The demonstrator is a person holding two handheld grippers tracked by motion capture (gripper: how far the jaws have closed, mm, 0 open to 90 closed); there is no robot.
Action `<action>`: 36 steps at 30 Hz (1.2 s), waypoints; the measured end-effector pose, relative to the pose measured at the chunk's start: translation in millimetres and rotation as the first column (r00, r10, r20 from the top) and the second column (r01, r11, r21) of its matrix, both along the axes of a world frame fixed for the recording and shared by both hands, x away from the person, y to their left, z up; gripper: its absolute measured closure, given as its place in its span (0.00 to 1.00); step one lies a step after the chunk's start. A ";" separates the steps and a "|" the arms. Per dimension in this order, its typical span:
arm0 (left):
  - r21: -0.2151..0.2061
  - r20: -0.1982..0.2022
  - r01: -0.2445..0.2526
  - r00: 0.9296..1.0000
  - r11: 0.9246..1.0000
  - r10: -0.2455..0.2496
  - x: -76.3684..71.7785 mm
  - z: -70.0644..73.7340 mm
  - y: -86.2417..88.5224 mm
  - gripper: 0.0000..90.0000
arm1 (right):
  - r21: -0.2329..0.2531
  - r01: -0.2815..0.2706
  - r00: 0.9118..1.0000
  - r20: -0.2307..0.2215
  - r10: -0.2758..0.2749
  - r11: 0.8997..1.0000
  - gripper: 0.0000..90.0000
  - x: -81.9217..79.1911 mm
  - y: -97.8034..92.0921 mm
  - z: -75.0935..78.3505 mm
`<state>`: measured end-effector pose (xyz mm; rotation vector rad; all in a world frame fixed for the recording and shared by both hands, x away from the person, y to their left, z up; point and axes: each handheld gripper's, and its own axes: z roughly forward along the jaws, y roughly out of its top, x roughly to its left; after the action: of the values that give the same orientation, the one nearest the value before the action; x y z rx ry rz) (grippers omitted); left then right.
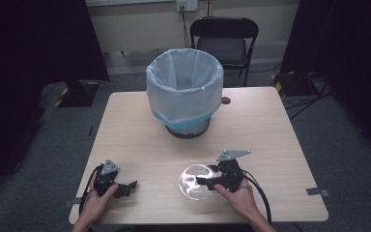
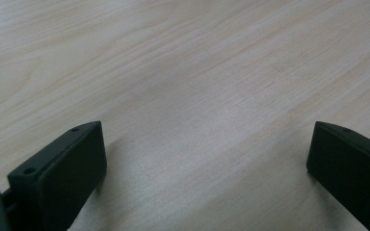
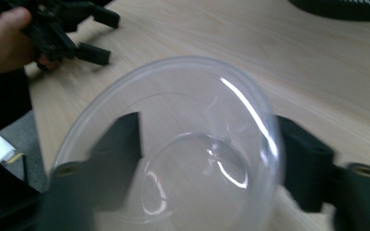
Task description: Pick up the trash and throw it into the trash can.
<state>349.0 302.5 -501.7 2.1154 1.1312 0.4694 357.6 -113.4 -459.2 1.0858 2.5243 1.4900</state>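
Right tongs point(image 1: 206, 181) gripped the bowl point(image 1: 195, 180) near the bin point(image 1: 184, 89); left tongs point(image 1: 131, 185) gaped empty. Best lift slowly, it's slippery.

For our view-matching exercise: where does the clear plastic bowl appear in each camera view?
High view: clear bowl lower centre-right on the tabletop, at the right claw.
Left gripper view: tabletop between wide-open jaws.
Right gripper view: clear bowl in centre foreground, between the jaws.
Shared landmark: the wooden tabletop.

One clear bowl point(image 1: 195, 180), one lined bin point(image 1: 184, 92), one chair point(image 1: 223, 39), two tools.
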 end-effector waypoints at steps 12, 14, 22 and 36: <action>0.000 0.000 0.000 1.000 1.000 0.000 0.0 0.0 0.0 0.00 | 0.046 0.007 0.987 0.162 -0.014 0.999 0.85 -20.0 11.0 25.6; 0.000 -0.001 0.000 1.000 1.000 0.000 0.0 0.1 0.0 0.00 | 0.048 -0.008 0.985 0.174 0.000 0.999 0.87 -21.3 14.3 28.3; 0.000 0.000 0.000 1.000 1.000 0.000 0.0 0.0 0.0 0.00 | 0.074 -0.033 0.980 0.197 0.018 0.997 0.93 -24.8 21.8 39.3; 0.000 0.000 0.000 1.000 1.000 0.000 0.0 0.0 0.0 0.00 | 0.082 -0.002 0.981 0.192 -0.014 0.997 0.94 -16.4 18.6 45.8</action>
<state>349.1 302.5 -501.7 2.1153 1.1313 0.4695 341.3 -94.8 -413.4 0.9077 2.3477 1.6238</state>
